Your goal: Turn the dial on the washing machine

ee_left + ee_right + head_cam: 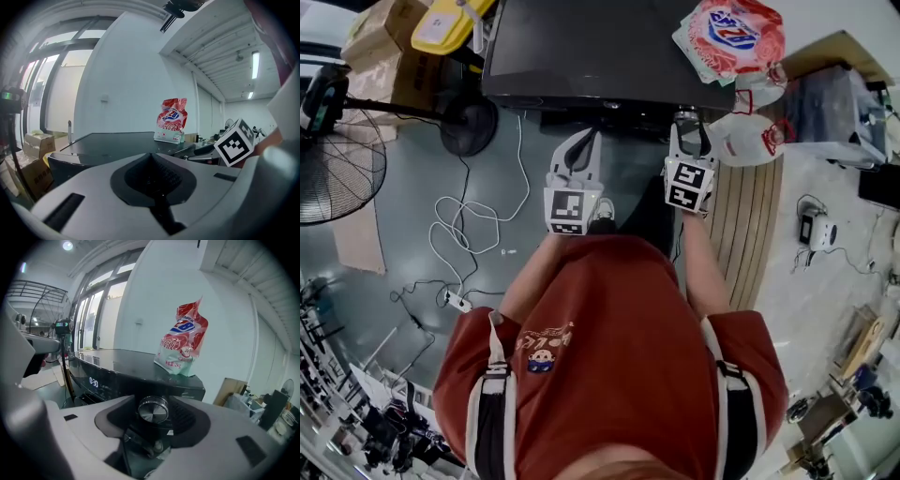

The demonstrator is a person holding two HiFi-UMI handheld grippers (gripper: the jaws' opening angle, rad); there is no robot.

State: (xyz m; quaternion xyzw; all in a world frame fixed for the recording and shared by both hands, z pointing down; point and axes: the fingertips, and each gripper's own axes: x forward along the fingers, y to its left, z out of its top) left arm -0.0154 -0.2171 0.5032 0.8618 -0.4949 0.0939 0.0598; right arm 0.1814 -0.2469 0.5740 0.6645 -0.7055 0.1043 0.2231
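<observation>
rust-red printed t-shirt (619, 309) under white-edged black shoulder straps (497, 352).

Your head camera is looking steeply down from above your shoulders, taking in both tools, the dark top of the washing machine (581, 47) ahead and the floor (403, 197) alongside. The camera riding on your left tool (584, 141) is facing almost level, looking across the machine's top from near its front edge toward the red detergent bag (171, 119) standing farther back. The camera on your right tool (690, 129) is tilting slightly downward and sitting close to the front panel, with the dial (153, 409) showing between its jaws. All three views are sharing the machine's top and the bag; the left tool's camera is also catching the right tool's marker cube (236, 142).
</observation>
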